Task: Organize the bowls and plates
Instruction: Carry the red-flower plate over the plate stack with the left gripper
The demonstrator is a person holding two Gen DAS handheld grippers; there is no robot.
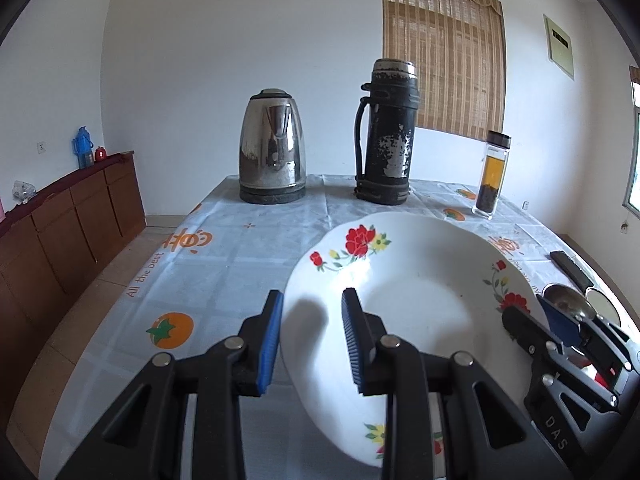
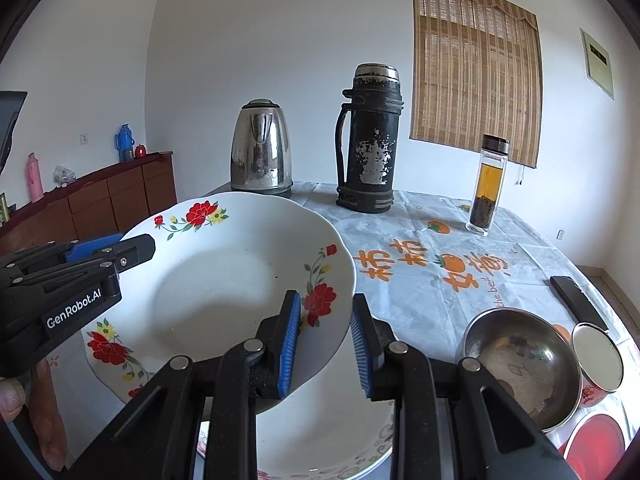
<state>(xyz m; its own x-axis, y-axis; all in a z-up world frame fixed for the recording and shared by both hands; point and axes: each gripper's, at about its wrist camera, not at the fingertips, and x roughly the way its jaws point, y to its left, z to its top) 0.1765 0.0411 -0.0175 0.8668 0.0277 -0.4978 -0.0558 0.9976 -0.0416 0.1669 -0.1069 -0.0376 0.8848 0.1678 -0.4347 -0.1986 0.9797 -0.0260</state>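
A deep white plate (image 1: pixel 420 300) with red flowers on its rim hangs above the table, carried between both grippers. In the left wrist view my left gripper (image 1: pixel 313 294) is shut on its left rim, one blue pad outside and one inside. My right gripper (image 1: pixel 552 326) clamps the opposite rim. In the right wrist view the right gripper (image 2: pixel 327 296) grips the right rim of the flowered plate (image 2: pixel 224 288), and the left gripper (image 2: pixel 120 252) holds the far left edge. Under it lies a second white plate (image 2: pixel 320 440) with a grey-patterned rim, mostly hidden.
A steel bowl (image 2: pixel 520 364), a shiny-lidded tin (image 2: pixel 598 354) and a red round thing (image 2: pixel 596 444) sit at the right. Kettle (image 2: pixel 262 148), black thermos (image 2: pixel 370 140), tea bottle (image 2: pixel 488 184) stand at the back. A black remote (image 2: pixel 576 300) lies near the table's (image 1: pixel 224 264) right edge.
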